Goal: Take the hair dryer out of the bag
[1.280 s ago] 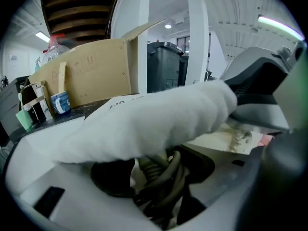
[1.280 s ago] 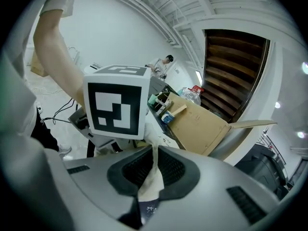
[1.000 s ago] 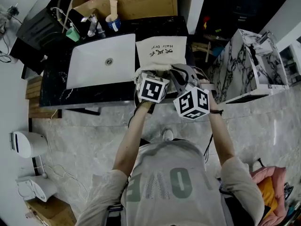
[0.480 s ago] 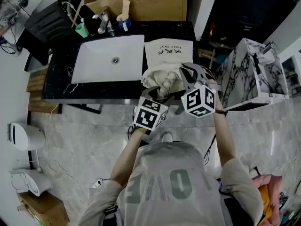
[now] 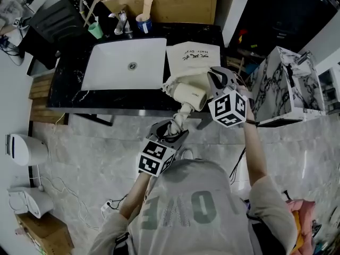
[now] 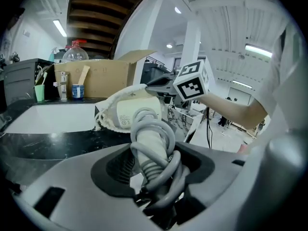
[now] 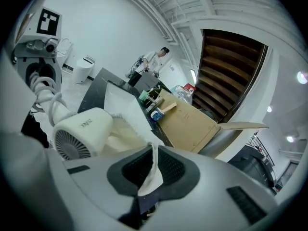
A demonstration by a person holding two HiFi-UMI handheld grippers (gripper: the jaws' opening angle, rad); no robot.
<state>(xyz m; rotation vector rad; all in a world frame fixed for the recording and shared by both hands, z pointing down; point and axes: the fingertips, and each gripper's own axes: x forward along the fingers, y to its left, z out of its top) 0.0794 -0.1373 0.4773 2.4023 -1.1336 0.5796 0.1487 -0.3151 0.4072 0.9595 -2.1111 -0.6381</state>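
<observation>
Hair dryer (image 5: 190, 93), cream plastic, grey cord wound round its handle: centre of head view, body at the mouth of cream cloth drawstring bag (image 5: 192, 57) on black marble tabletop (image 5: 69, 92). Left tongs (image 5: 172, 130) clamped on the handle; right tongs (image 7: 148, 179) pinched together on the bag's edge.

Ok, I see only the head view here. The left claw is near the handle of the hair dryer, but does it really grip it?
Observer: Yes. In the left gripper view the left claw is closed around the hair dryer handle, which has the grey cord wound on it.
Operator: And what does the right claw hold?
Observer: The right gripper view shows the right claw shut on a thin fold of the bag.
Operator: Is the dryer free of the bag?
Observer: Its grille end is bare there. The other end I cannot tell.
</observation>
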